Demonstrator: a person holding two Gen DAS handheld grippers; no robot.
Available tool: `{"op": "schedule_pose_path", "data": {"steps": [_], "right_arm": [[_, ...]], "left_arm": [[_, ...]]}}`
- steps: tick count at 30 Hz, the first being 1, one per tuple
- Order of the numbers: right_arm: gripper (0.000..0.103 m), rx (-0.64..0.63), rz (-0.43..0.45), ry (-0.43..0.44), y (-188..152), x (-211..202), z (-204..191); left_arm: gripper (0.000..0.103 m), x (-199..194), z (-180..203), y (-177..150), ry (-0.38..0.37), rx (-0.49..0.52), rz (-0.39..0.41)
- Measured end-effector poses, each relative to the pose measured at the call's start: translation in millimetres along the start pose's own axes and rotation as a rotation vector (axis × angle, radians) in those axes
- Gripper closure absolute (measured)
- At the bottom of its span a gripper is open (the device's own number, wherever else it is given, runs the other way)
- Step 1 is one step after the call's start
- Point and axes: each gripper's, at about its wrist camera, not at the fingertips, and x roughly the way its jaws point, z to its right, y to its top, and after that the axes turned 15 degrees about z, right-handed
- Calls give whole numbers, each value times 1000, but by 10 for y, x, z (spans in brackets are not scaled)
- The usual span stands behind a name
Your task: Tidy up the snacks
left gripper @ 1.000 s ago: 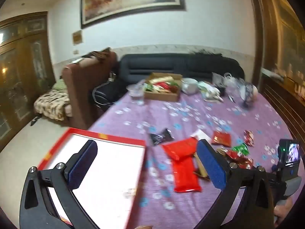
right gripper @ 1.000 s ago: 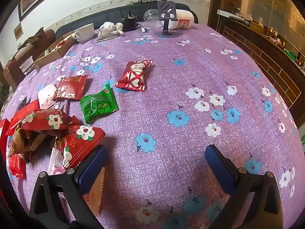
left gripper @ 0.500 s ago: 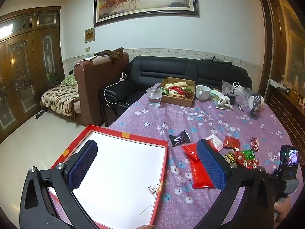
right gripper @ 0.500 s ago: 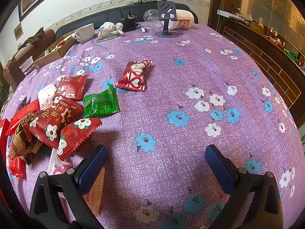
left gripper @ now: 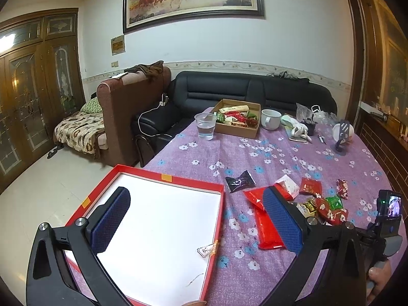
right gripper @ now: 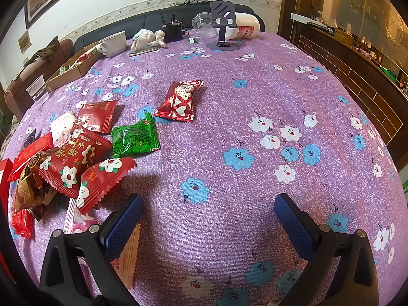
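Note:
A red box with a white inside [left gripper: 163, 186] lies at the table's near left corner, holding one small wrapped sweet [left gripper: 207, 248]. Several snack packets lie on the purple cloth: a long red packet [left gripper: 265, 227], a black one [left gripper: 239, 181], a green one [right gripper: 135, 137], a red heart-print one [right gripper: 181, 100], and red flower-print ones [right gripper: 74, 160]. My left gripper [left gripper: 201, 221] is open and empty above the box's right edge. My right gripper [right gripper: 209, 224] is open and empty over bare cloth, right of the pile. It also shows in the left wrist view [left gripper: 387, 211].
At the table's far side stand a cardboard box of snacks [left gripper: 238, 121], a plastic cup of water [left gripper: 205, 126], a white mug [left gripper: 270, 118], a phone stand [right gripper: 223, 43] and a white jar on its side [right gripper: 244, 29]. A sofa [left gripper: 244, 91] is beyond.
My left gripper has risen and pulled back, so more of the red box and room shows. In the right wrist view the red flower-print packets shifted up and right.

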Motion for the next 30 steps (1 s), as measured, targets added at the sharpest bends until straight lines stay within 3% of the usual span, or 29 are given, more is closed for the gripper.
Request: {"op": "schedule_pose_path", "data": {"steps": [30], "right_arm": [[0,0,0,0,-2,0,-3]], "left_arm": [[0,24,-52,-88,12,10,-26]]}}
